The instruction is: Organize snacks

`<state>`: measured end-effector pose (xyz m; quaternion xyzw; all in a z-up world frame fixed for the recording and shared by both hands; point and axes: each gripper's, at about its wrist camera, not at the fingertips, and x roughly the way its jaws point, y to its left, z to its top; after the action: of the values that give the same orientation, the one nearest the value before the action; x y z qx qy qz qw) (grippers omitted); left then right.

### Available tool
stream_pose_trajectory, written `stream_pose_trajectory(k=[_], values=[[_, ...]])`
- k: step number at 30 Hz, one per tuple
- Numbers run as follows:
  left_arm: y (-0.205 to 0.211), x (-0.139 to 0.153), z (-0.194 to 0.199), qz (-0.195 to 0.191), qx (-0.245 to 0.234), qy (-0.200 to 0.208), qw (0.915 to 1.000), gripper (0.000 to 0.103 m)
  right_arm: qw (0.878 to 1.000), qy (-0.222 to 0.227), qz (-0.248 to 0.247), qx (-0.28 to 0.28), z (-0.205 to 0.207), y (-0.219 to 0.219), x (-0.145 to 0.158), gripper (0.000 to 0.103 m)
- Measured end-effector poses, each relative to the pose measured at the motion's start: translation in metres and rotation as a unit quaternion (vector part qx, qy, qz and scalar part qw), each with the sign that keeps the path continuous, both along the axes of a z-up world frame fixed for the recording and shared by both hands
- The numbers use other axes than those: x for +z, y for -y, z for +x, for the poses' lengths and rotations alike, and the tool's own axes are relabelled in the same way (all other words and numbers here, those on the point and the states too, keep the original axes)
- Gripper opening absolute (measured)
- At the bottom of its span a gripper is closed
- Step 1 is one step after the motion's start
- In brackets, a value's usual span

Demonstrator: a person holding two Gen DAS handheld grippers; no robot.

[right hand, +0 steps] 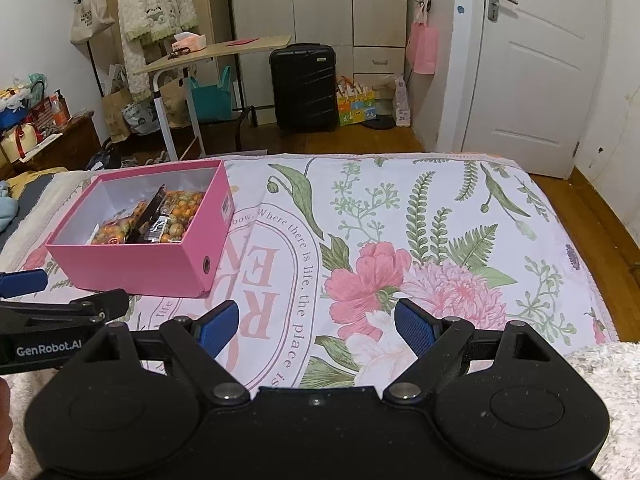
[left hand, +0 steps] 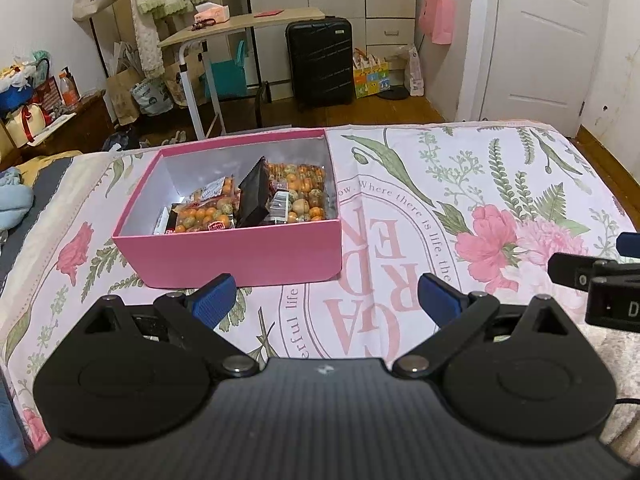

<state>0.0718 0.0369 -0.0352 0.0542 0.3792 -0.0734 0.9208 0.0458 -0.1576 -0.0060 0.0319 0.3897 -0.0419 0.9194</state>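
Snack packets (left hand: 256, 200) partly hidden by the walls of the pink box (left hand: 240, 252), labels too small to be read, orange-patterned wrappers and one dark upright pouch seen inside, box set on the floral bedspread (left hand: 460, 200), left tongs (left hand: 326, 300) and right tongs (right hand: 316, 326) spread wide, nothing gripped.

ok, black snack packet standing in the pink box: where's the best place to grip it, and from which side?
Grip the black packet by its serrated top edge, coming from above. It leans upright, its top about level with the pink box's rim, so that edge is likely the freest part; the orange snack bags crowd its base. Both the left gripper and right gripper are open and empty.
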Motion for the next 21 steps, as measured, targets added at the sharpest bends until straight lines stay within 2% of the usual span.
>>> stream_pose_trajectory(k=[18,21], values=[[-0.0016,0.0024,-0.0051,-0.011,0.008,0.012,0.9998,0.099,1.0,0.005,-0.011,0.005,-0.0042,-0.0027,0.0035,0.088],[-0.002,0.0023,-0.0058,-0.011,0.015,0.016,0.9997,0.102,1.0,0.003,-0.013,0.005,-0.0033,-0.0018,0.0032,0.088]])
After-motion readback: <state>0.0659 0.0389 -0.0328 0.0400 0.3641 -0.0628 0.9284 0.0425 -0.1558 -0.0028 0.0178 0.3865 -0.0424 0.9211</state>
